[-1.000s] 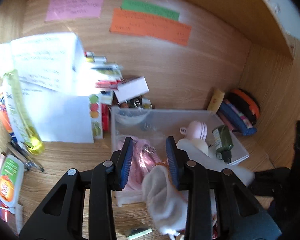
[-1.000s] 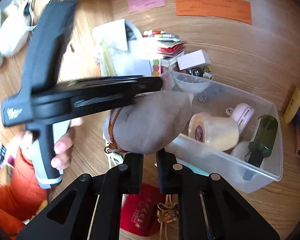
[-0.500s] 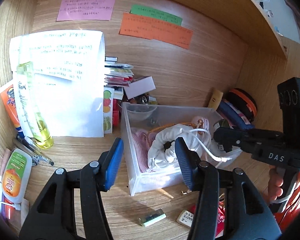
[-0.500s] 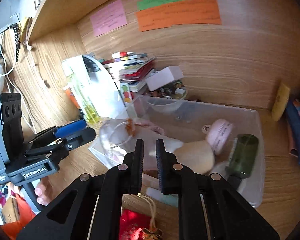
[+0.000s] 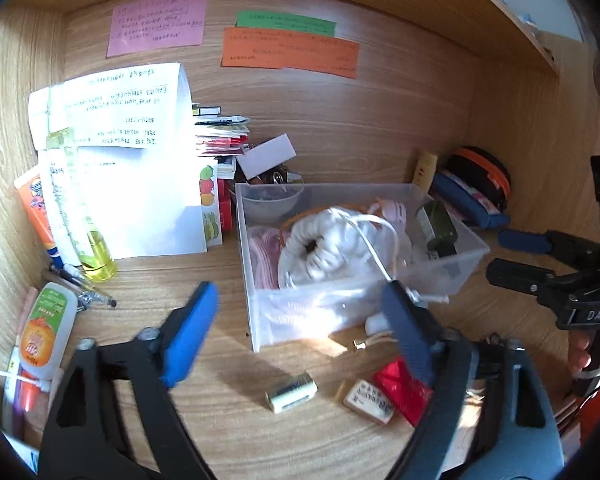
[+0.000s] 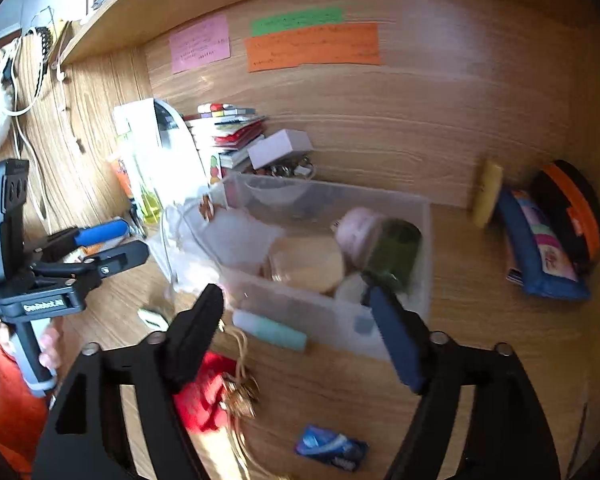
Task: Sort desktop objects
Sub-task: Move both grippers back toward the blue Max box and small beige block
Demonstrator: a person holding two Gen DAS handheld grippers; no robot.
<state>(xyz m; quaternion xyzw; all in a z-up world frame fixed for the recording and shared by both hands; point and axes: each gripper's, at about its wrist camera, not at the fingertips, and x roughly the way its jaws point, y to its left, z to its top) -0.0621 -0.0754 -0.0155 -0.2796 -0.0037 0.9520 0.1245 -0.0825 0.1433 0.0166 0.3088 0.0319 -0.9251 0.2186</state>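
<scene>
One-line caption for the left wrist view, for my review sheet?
Left hand-held gripper, jaws just opened and empty, faces the clear bin holding the white drawstring pouch on a cluttered wooden desk.

- A clear plastic bin sits on the wooden desk, open-topped.
- A white drawstring pouch lies crumpled inside the bin, its mouth gathered and its cord trailing over the front wall.
- A dark green bottle, a pink round case and a pale tape roll lie beside it in the bin.
</scene>
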